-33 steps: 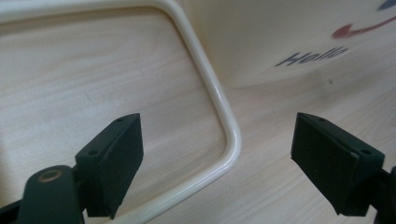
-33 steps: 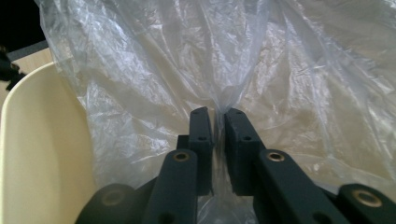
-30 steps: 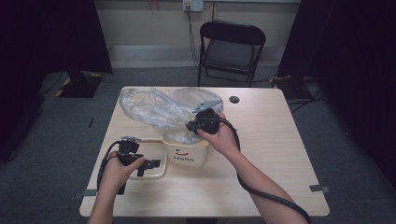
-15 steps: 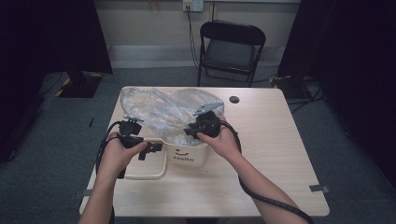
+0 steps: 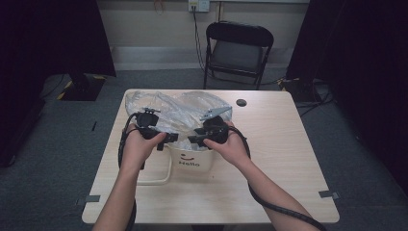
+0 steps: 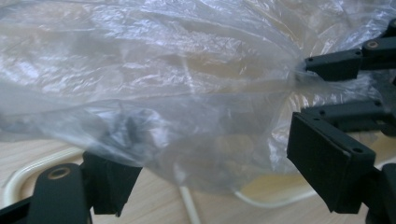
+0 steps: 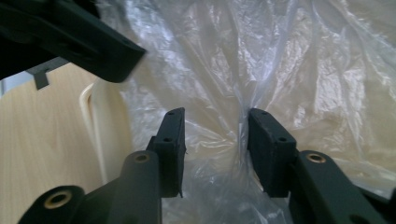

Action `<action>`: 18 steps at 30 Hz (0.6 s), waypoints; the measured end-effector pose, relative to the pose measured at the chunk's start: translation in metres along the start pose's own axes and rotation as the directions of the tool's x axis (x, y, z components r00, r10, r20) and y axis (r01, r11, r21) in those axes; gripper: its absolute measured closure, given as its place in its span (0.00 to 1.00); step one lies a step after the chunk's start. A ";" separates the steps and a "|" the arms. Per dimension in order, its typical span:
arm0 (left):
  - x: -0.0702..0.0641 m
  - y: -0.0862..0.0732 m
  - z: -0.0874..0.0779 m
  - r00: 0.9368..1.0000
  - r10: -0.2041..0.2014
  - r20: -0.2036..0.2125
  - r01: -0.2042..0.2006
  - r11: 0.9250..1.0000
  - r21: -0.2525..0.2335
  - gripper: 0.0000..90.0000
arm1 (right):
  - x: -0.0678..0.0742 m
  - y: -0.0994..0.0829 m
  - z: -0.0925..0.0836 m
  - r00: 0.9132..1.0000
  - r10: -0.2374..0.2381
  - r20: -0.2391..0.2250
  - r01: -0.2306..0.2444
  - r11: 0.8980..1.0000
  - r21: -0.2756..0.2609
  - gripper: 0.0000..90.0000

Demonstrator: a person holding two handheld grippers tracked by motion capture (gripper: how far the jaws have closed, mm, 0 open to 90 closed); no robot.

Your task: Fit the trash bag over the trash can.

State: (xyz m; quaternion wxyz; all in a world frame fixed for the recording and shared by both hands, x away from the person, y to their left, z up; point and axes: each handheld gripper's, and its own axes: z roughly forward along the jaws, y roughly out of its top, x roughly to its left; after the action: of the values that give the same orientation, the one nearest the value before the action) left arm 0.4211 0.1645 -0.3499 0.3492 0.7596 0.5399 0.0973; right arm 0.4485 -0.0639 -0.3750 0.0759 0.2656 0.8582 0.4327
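- High view: the left gripper [image 5: 162, 139], at the left rim of the small white bin [image 5: 192, 161], has its jaws spread wide, clasping nothing, with the plastic bag [image 5: 180, 108] draped over them.
- Bag lies crumpled over the bin's mouth and the table [image 5: 269, 159] behind.
- Right gripper [image 5: 198, 139] has just been opening; film runs between its parted jaws, unpinched.
- I'd pinch the rim film on both sides, then spread evenly.

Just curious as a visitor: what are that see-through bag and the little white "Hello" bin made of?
The bag looks like thin clear plastic film: crinkled, glossy, showing the table through it. The bin seems smooth cream plastic with a matte finish, though coated metal can't be ruled out.
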 end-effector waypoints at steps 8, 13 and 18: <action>0.003 -0.006 0.016 0.999 0.003 -0.040 -0.002 1.000 0.018 0.26 | 0.002 0.001 -0.009 0.998 0.039 -0.044 -0.039 0.999 -0.005 0.42; 0.000 -0.007 0.022 0.998 0.020 -0.054 -0.018 0.999 0.041 0.26 | -0.002 0.005 -0.024 0.999 0.037 -0.023 -0.038 0.999 -0.035 0.33; -0.001 -0.008 0.025 0.998 0.025 -0.064 -0.021 0.998 0.056 0.26 | -0.015 0.012 -0.050 0.997 0.025 0.067 -0.020 0.997 -0.080 0.31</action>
State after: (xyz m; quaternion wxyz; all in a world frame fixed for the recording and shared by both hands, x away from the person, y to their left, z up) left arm 0.4282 0.1544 -0.3735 0.3091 0.7717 0.5447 0.1110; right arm 0.4483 -0.1009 -0.3364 0.1106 0.2865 0.8342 0.4581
